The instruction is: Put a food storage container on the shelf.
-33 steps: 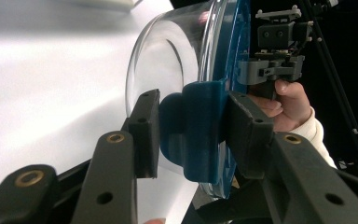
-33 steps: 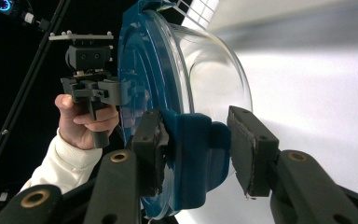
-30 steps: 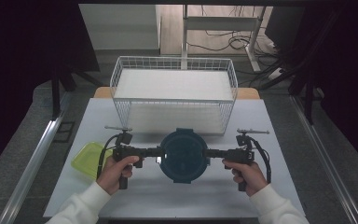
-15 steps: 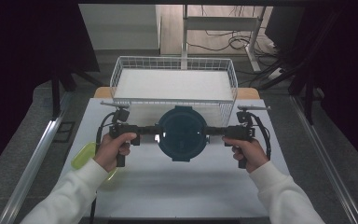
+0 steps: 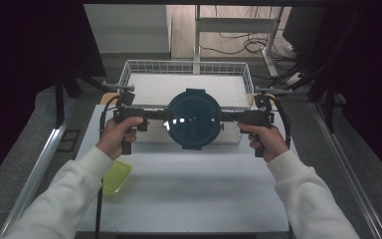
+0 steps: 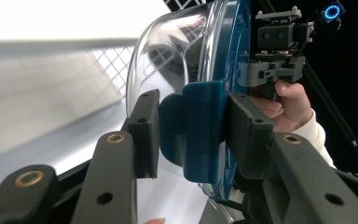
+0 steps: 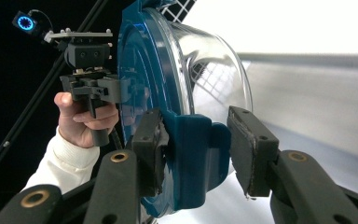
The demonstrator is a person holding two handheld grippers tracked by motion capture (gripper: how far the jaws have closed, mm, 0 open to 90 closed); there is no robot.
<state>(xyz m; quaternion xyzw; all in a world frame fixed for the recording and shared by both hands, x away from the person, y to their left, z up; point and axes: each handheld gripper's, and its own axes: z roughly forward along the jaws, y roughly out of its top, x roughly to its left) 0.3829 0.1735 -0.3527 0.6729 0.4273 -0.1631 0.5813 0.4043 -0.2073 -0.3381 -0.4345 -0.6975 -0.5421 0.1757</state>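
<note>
Overlooking white table [image 5: 189,194], wire basket [image 5: 134,69]

Lidded container [image 5: 194,118] held above the table [image 5: 189,194], at centre, between the left gripper [image 5: 151,115] on its left and the right gripper [image 5: 231,117] on its right. Wire basket [image 5: 129,69] behind it, at the table's far edge. Small tray [image 5: 115,176] at the table's near left edge, beneath the left forearm [image 5: 59,199].

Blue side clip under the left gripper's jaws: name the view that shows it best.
Left gripper view: the blue clip sits close between both jaws. The high view shows the container from above, clip tiny. The right gripper view shows the opposite clip.
</note>
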